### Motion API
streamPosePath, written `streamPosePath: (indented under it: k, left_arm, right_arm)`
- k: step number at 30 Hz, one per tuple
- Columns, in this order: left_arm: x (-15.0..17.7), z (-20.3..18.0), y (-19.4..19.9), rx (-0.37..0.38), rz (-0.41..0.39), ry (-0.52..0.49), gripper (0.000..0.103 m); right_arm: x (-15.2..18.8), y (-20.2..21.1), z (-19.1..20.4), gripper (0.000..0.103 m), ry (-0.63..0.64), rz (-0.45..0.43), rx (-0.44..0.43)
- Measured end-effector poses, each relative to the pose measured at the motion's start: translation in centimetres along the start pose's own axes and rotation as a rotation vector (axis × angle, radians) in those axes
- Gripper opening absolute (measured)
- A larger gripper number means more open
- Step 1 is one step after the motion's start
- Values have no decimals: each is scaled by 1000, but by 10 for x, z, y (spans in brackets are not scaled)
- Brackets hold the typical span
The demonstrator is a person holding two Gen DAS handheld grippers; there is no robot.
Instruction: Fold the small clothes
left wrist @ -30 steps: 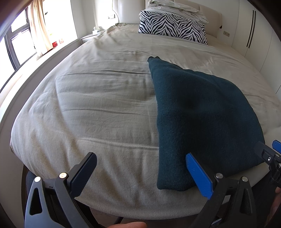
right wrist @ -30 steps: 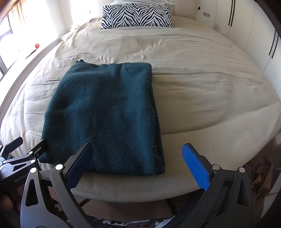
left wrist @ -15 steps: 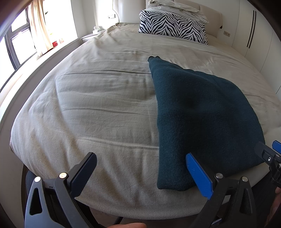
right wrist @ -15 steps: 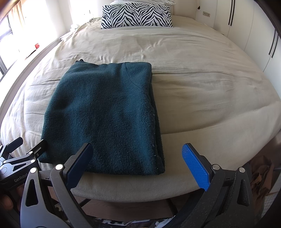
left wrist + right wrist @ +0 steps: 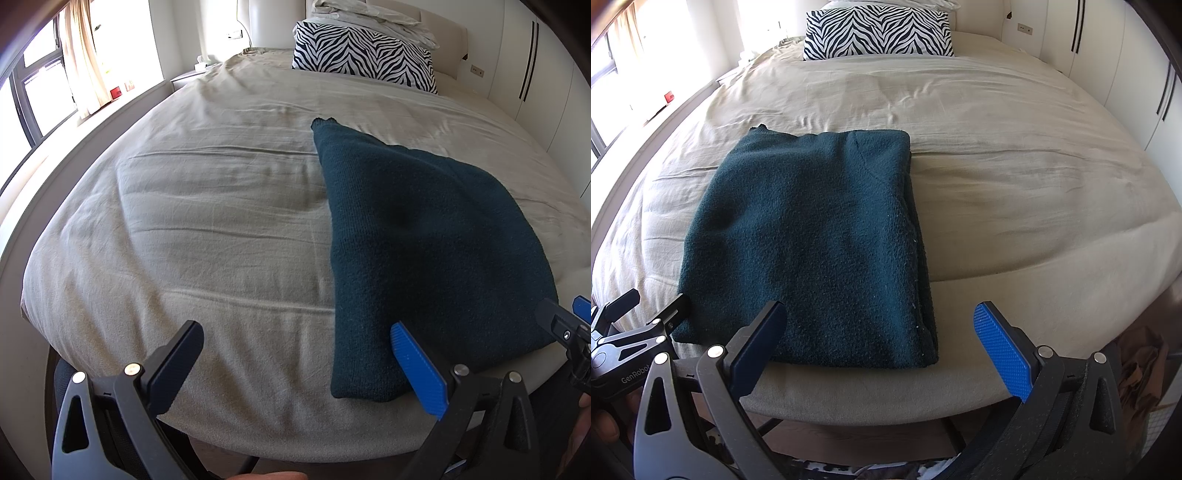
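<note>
A dark teal knitted garment [image 5: 809,243] lies folded into a flat rectangle near the foot edge of the bed [image 5: 1015,177]. In the left wrist view the same garment [image 5: 428,243] fills the right half. My left gripper [image 5: 295,365] stands open just off the foot edge, with the garment's near left corner beside its blue finger. My right gripper [image 5: 882,341] is open too, held in front of the garment's near right corner with nothing between its fingers. Each gripper shows at the edge of the other's view.
A beige sheet [image 5: 207,206] covers the bed, with a zebra-striped pillow [image 5: 879,31] at the head. A window with a curtain [image 5: 79,66] runs along the left. White wardrobe doors [image 5: 1126,66] line the right. The floor shows below the bed's foot edge.
</note>
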State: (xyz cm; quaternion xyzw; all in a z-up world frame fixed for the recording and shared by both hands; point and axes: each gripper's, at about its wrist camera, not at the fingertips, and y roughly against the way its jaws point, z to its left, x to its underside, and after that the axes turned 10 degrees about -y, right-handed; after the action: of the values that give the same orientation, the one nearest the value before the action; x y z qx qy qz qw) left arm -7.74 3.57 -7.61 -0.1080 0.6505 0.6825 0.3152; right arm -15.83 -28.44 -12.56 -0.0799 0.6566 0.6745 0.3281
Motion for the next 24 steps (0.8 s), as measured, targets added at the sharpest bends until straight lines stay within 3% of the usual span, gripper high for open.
streamPosePath:
  k: [24]
  left_arm:
    - [2,0,0,-5,-9,-11,103]
  right_arm:
    - [5,-2,2,103,-11,7,0]
